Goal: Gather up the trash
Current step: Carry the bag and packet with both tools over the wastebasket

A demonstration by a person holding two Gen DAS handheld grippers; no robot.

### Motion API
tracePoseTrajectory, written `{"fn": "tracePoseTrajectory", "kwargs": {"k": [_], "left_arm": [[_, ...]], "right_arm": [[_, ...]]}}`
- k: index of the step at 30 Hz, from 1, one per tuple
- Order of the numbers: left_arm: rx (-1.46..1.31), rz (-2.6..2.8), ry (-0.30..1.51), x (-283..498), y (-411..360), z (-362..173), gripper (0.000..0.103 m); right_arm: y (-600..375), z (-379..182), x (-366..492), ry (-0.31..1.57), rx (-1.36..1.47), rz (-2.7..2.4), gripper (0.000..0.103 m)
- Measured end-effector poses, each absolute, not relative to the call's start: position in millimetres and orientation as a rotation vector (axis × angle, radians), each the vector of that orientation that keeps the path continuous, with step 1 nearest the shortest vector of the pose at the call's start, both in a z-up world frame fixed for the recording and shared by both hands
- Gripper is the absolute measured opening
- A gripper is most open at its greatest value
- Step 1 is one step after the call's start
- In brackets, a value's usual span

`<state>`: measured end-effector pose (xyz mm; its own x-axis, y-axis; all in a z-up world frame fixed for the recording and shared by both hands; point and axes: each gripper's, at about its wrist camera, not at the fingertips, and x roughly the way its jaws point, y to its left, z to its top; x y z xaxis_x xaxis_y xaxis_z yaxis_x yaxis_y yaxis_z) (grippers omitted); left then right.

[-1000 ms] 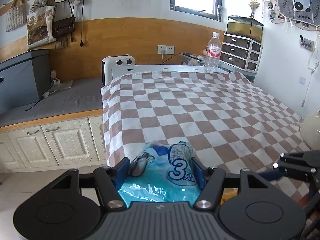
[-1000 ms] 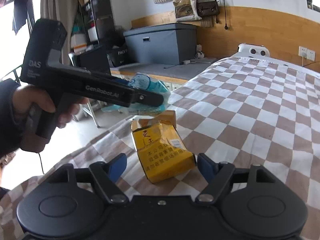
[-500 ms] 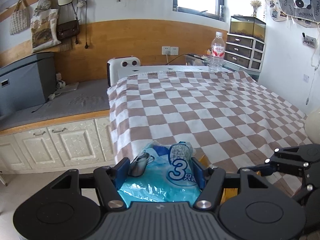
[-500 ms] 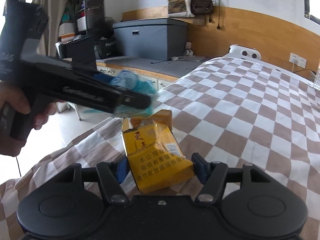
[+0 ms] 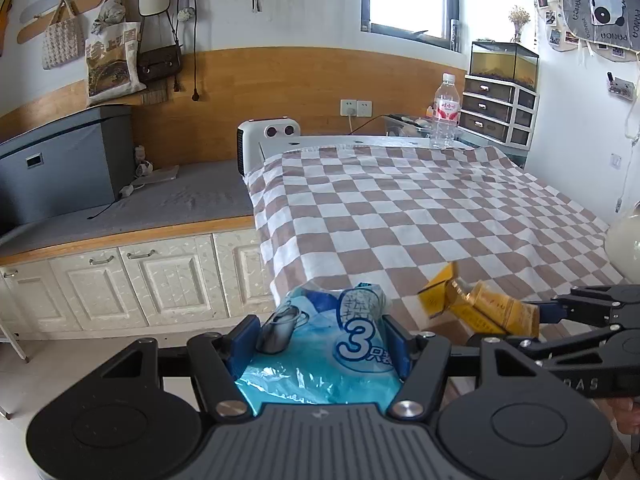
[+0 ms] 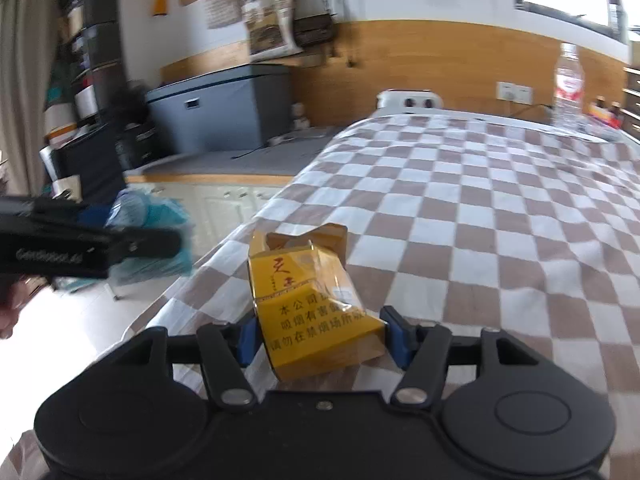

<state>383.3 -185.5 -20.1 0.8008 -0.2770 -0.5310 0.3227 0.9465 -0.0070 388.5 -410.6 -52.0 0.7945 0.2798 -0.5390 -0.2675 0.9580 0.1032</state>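
Note:
My left gripper (image 5: 320, 346) is shut on a crumpled blue plastic wrapper (image 5: 320, 352) printed with a "3", held in the air beside the table's near left corner. It shows blurred at the left of the right wrist view (image 6: 148, 240). My right gripper (image 6: 322, 338) is shut on a yellow cigarette pack (image 6: 310, 304) with its lid torn open, lifted just above the checkered tablecloth (image 6: 500, 208). The pack also shows in the left wrist view (image 5: 476, 308), gripped at its right end.
A plastic water bottle (image 5: 445, 110) stands at the table's far edge. A white heater (image 5: 268, 140) sits behind the table. A grey box (image 5: 60, 160) rests on the low white cabinet (image 5: 132, 276). A cream round object (image 5: 624, 240) stands at the table's right edge.
My right gripper closed on the yellow pack and lifted it off the cloth. My left gripper, still holding the blue wrapper, moved left and away from the table.

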Motion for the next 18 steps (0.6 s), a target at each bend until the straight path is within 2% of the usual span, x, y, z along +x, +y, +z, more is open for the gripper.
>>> {"fn": "tracePoseTrajectory", "kwargs": {"k": [18], "left_arm": [[0.085,-0.32,0.459,291.7,-144.1,1.4,0.065]], "right_arm": [[-397.6,-23.8,274.9,0.44,0.165,0.062,0.061]]}}
